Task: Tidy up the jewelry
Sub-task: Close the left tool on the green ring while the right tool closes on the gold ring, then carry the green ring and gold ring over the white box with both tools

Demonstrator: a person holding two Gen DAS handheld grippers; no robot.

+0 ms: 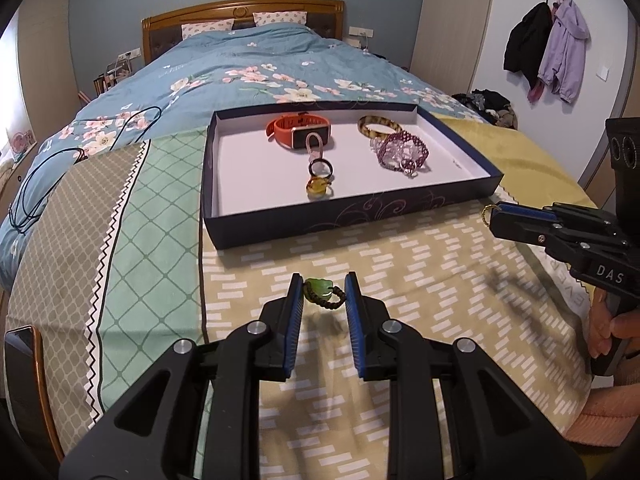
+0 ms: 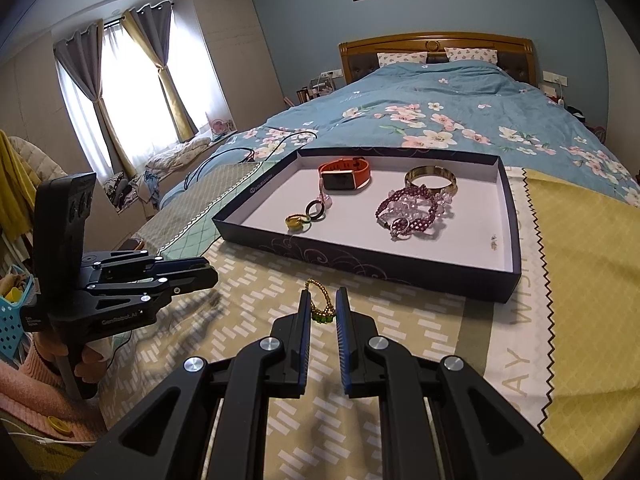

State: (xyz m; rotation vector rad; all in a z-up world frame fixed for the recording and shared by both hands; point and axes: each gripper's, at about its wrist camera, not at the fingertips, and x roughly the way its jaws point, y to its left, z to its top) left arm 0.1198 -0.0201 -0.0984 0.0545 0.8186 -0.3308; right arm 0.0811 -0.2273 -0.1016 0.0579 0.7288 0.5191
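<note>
A dark blue tray (image 1: 280, 224) with a white floor lies on the bed; it also shows in the right wrist view (image 2: 360, 264). It holds an orange watch (image 1: 298, 130), a tortoiseshell bangle (image 1: 378, 125), a purple beaded bracelet (image 1: 402, 152), a black ring (image 1: 320, 168) and an amber ring (image 1: 318, 190). My left gripper (image 1: 323, 296) is open around a green-stone beaded ring (image 1: 322, 292) on the beige cloth. My right gripper (image 2: 323, 310) is partly open around a gold-bead ring with green stones (image 2: 320, 304), which lies on the cloth.
Patterned cloths (image 1: 400, 280) cover the near end of the bed. A black cable (image 1: 48, 176) lies on the blue floral duvet at left. A dark phone-like object (image 1: 22, 384) sits at the near left edge. Coats (image 1: 548, 48) hang on the right wall.
</note>
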